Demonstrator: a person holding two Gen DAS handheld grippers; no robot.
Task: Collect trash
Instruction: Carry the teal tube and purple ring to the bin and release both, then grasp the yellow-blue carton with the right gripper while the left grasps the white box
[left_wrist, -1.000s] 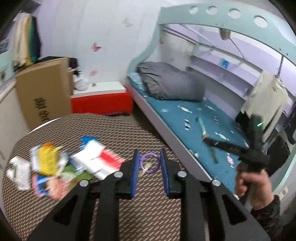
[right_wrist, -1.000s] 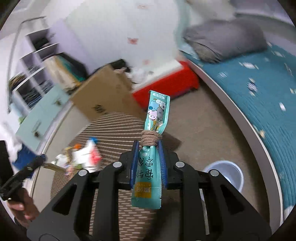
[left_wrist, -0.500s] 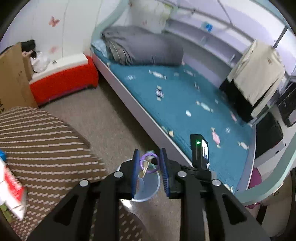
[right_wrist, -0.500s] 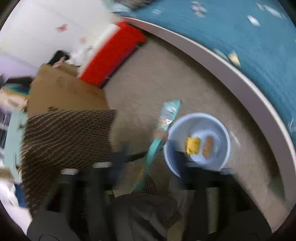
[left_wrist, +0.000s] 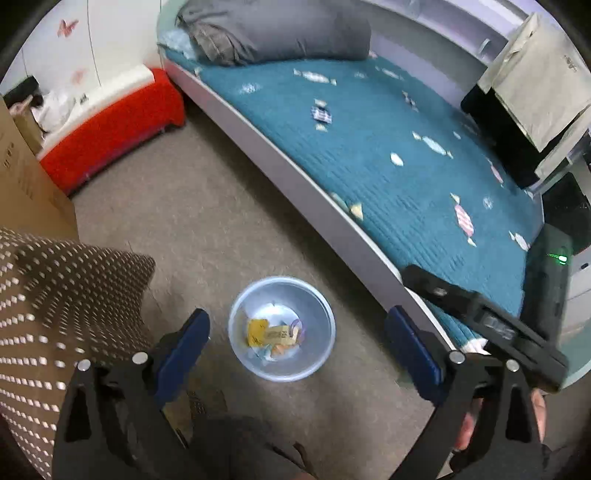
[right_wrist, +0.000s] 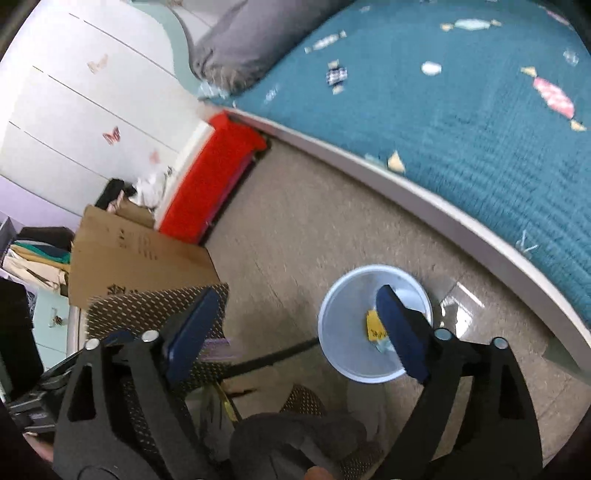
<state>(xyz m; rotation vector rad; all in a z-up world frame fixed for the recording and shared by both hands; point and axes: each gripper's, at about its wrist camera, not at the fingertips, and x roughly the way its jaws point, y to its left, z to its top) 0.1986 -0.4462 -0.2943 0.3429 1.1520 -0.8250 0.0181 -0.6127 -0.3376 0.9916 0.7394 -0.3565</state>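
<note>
A pale blue round bin (left_wrist: 317, 354) stands on the floor beside the bed. It holds a yellow wrapper (left_wrist: 256, 330), a purple ring (left_wrist: 298, 326) and other scraps. My left gripper (left_wrist: 295, 341) hangs above the bin and points steeply down; its jaws are opening, with nothing between the blue pads. My right gripper (right_wrist: 295, 328) hovers just left of the bin (right_wrist: 340, 332); its jaws are opening too, and nothing is between them. Its right finger hides part of the yellow wrapper (right_wrist: 373, 328). In the left wrist view, the right tool's black frame (left_wrist: 491, 321) and a hand show at the right.
A table under a brown dotted cloth (left_wrist: 55, 314) is at the left, close to the bin. The bed with its teal cover (left_wrist: 369, 147) and white rail curves along the right. A red bench (left_wrist: 110, 125) and a cardboard box (right_wrist: 129, 258) stand farther back.
Both grippers swung away from the table and down over the bin. The left let go of the purple ring and the right let go of the teal packet. Both jaws opened wide.
</note>
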